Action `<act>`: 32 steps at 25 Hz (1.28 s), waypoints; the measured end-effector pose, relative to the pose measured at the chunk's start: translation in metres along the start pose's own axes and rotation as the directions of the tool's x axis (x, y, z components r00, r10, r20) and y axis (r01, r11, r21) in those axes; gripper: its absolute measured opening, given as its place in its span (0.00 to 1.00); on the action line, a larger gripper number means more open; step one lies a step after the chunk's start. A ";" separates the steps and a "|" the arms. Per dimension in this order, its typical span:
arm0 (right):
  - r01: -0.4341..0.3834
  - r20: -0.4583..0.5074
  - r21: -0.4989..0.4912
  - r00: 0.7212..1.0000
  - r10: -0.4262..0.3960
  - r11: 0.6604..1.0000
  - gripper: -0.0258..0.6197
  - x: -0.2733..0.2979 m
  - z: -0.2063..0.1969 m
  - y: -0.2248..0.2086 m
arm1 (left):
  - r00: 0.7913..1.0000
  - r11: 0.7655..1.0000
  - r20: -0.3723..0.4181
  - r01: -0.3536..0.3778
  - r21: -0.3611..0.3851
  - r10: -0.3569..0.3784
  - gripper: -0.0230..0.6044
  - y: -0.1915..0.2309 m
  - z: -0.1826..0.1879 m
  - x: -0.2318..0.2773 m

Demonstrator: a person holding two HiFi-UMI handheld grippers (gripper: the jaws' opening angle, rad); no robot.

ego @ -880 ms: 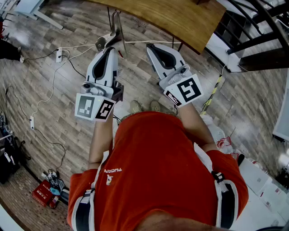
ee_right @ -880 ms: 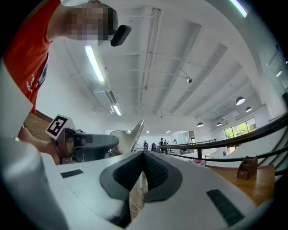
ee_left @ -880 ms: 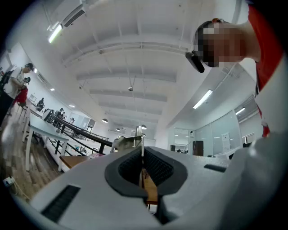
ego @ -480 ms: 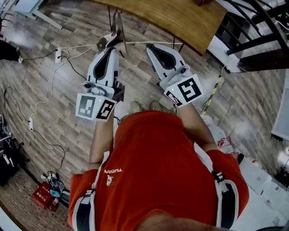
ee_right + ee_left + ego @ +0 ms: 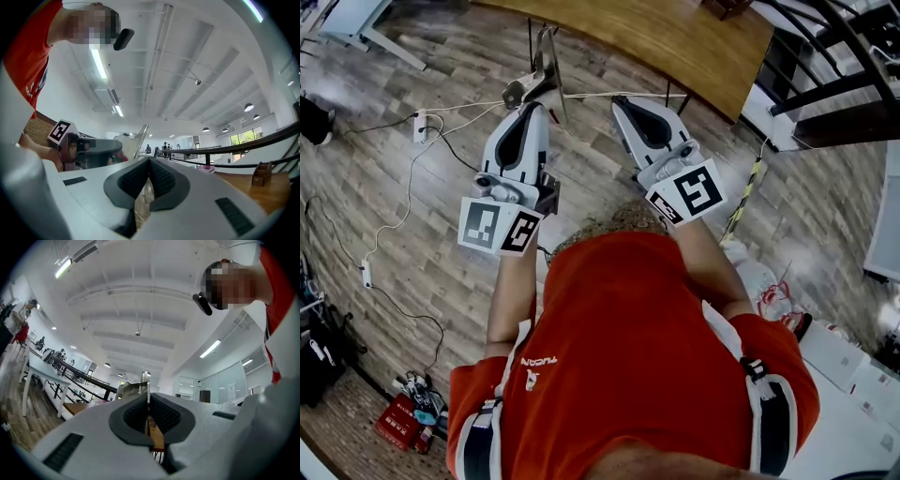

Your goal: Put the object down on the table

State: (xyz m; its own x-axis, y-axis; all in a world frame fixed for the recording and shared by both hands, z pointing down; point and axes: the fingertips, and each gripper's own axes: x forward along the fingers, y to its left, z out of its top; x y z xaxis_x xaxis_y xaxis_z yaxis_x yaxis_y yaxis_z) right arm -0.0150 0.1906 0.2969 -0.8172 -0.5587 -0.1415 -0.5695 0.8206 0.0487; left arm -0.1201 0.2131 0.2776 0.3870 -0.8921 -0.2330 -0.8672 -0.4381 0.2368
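My left gripper (image 5: 533, 103) was closed tight on the metal object (image 5: 546, 64). In the left gripper view its jaws met on a thin, shiny edge of the piece (image 5: 148, 383), and the rest stood up past the tips. My right gripper (image 5: 624, 101) was just beside it, its jaws pressed together with nothing between them. Both were at about the same reach in front of me.

The metal object was in the air over the wood floor (image 5: 422, 234), short of the near edge of the tabletop. The table (image 5: 675, 37) lay ahead and somewhat to the right, and the part of it I could see was bare.

I judged I was in the carrying step, with the setting down not yet begun. The next move called for reaching forward past the near edge and lowering until the piece rested on the wood. Only then should I let the jaws part, since a thin piece held by its edge could tip.
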 end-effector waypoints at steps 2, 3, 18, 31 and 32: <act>0.010 -0.012 -0.004 1.000 -0.010 1.000 0.08 0.007 -0.003 -0.002 | 1.000 1.000 -0.005 0.003 -0.005 -0.003 0.05 0.011 0.000 0.003; 0.013 -0.017 -0.007 1.000 -0.013 1.000 0.08 0.011 -0.003 -0.004 | 1.000 1.000 -0.005 0.004 -0.009 -0.004 0.05 0.015 0.000 0.005; 0.011 -0.004 -0.037 1.000 -0.011 0.999 0.08 0.102 -0.026 -0.098 | 0.999 1.000 -0.039 -0.009 -0.007 0.008 0.05 0.094 -0.016 0.105; -0.024 -0.030 -0.008 0.999 0.023 1.000 0.08 0.206 -0.053 -0.247 | 0.993 0.997 -0.104 -0.064 -0.042 0.059 0.05 0.184 -0.054 0.274; -0.029 -0.033 -0.004 0.999 0.029 1.000 0.08 0.212 -0.056 -0.256 | 0.992 0.996 -0.111 -0.071 -0.046 0.065 0.05 0.189 -0.058 0.285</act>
State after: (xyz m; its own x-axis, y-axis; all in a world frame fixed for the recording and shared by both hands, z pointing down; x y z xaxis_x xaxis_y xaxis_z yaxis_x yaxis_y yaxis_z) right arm -0.0470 -0.1445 0.3094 -0.8356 -0.5386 -0.1076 -0.5461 0.8358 0.0568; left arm -0.1559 -0.1305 0.3110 0.3620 -0.9255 -0.1112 -0.8770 -0.3786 0.2960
